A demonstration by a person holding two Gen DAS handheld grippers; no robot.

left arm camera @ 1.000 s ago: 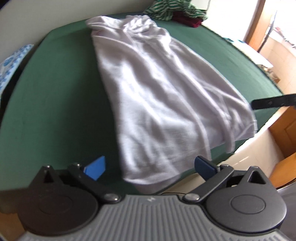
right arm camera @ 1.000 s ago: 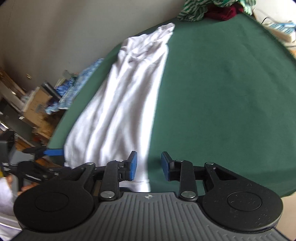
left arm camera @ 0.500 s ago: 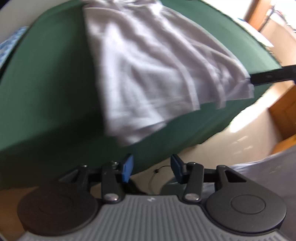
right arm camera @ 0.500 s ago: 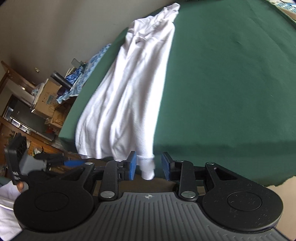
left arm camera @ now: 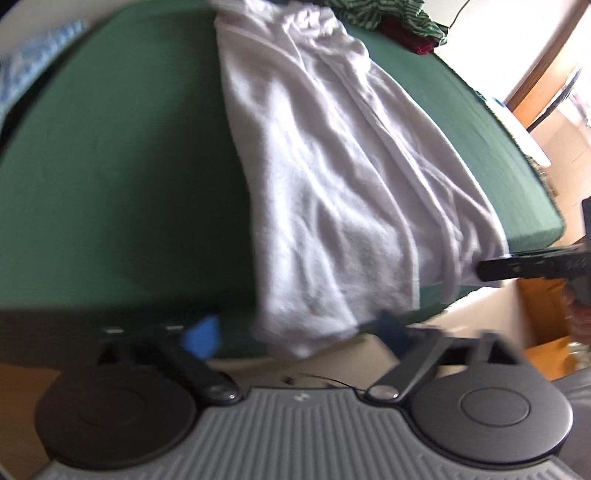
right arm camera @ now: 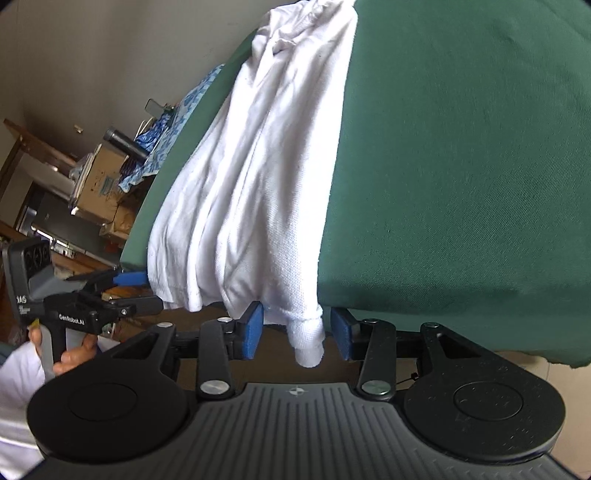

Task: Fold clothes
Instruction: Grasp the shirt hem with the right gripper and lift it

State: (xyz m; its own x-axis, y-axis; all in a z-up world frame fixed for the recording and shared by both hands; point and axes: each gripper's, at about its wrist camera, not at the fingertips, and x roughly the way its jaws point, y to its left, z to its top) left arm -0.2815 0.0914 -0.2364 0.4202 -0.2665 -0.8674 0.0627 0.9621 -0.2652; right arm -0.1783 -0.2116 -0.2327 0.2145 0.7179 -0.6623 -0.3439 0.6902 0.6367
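Note:
A white garment (left arm camera: 332, 177) lies stretched along the green table (left arm camera: 110, 166), its near hem hanging over the table's front edge. My left gripper (left arm camera: 295, 332) is open wide, its blue pads either side of the hem's left corner (left arm camera: 299, 343). My right gripper (right arm camera: 297, 332) is open, with the hem's rolled right corner (right arm camera: 308, 343) hanging between its pads. The garment shows in the right wrist view (right arm camera: 258, 166) too. The left gripper appears there (right arm camera: 129, 291) at the hem's other corner, and the right gripper's finger appears in the left wrist view (left arm camera: 517, 267).
A pile of striped green and dark red clothes (left arm camera: 399, 22) sits at the table's far end. Cardboard boxes (right arm camera: 99, 184) and blue patterned cloth (right arm camera: 184, 110) stand left of the table. A wooden door frame (left arm camera: 535, 74) is at the right.
The left gripper has opened wide and moved up to the hem's left corner. The right gripper has opened a little wider around the hem's right corner, and the hem hangs further over the edge.

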